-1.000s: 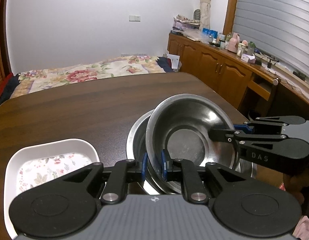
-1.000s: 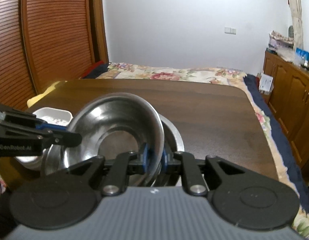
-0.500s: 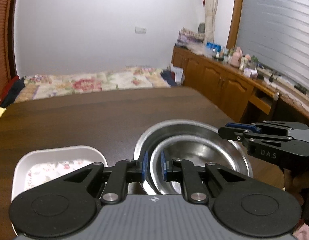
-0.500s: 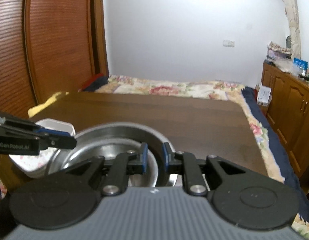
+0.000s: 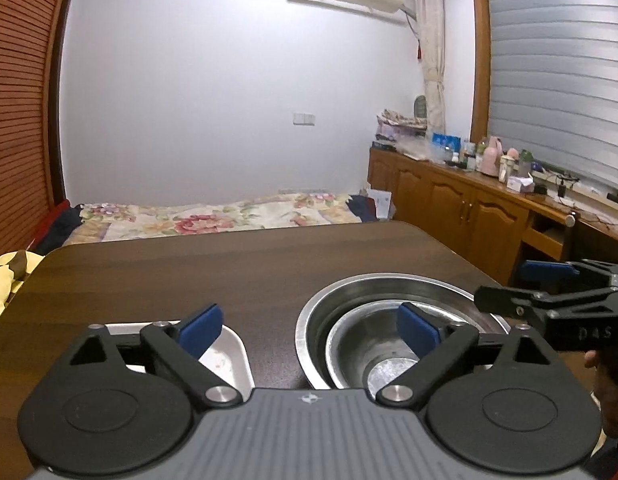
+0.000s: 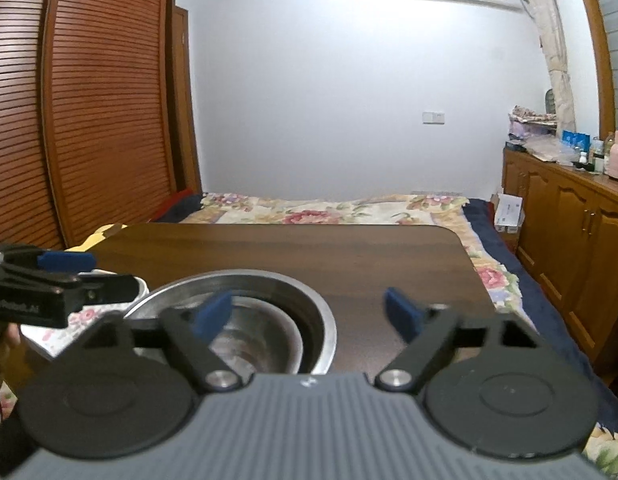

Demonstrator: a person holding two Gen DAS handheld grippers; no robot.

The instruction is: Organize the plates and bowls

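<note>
A small steel bowl lies nested inside a larger steel bowl on the dark wooden table. My left gripper is opening wide over the near rim, its blue pads clear of the bowls, nothing held. In the right wrist view the same nested bowls sit low and left of centre. My right gripper is opening too, its left pad over the bowls' inside and touching nothing. A white floral plate lies left of the bowls, also seen as the plate at the left.
The right gripper's fingers reach in from the right edge of the left view. The left gripper's fingers reach in at the left of the right view. A flowered bed lies beyond the table, wooden cabinets to the right.
Both grippers held the small bowl tilted by its rim, lowered it flat into the larger bowl, then spread their jaws and let go. Both cameras tipped upward.
</note>
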